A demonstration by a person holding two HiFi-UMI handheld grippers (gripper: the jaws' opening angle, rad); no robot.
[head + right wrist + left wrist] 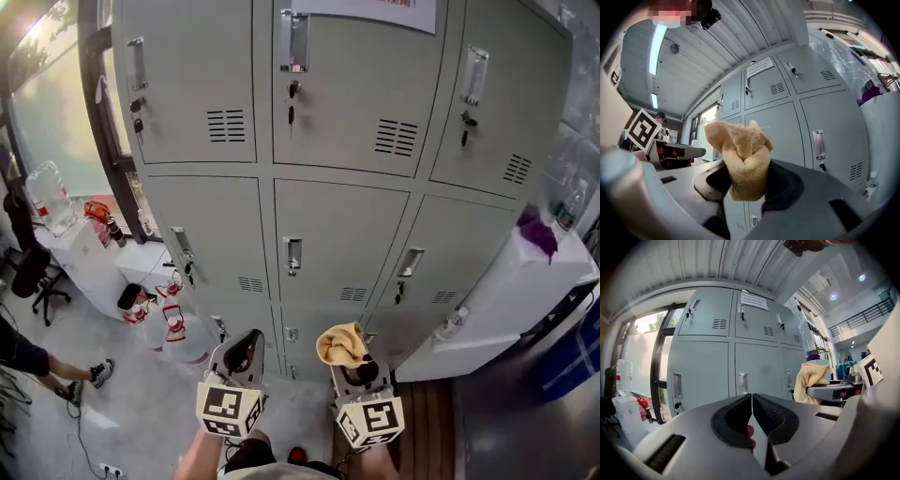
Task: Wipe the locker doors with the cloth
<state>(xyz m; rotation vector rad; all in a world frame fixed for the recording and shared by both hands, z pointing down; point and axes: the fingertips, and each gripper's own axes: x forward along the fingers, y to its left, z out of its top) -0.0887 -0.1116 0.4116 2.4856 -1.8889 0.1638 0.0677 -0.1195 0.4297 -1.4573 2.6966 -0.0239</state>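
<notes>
Grey locker doors (342, 234) fill the head view in rows, each with a handle and a vent. They also stand ahead in the left gripper view, locker doors (759, 366), and in the right gripper view, locker doors (825, 136). My right gripper (349, 359) is shut on a bunched tan cloth (340, 344), held low and short of the lockers. The cloth (740, 157) bulges up between the pads. The left gripper (242, 354) is beside it, shut, with nothing between its pads (736, 420). The cloth (813, 380) shows at that view's right.
A white counter (525, 291) with a purple thing (536, 232) runs along the right, a clear bottle (452, 323) at its near end. At left a low white cabinet (89, 262), a water jug (52, 197) and red-and-white bottles (169, 314) on the floor. A person's legs (37, 361) show at far left.
</notes>
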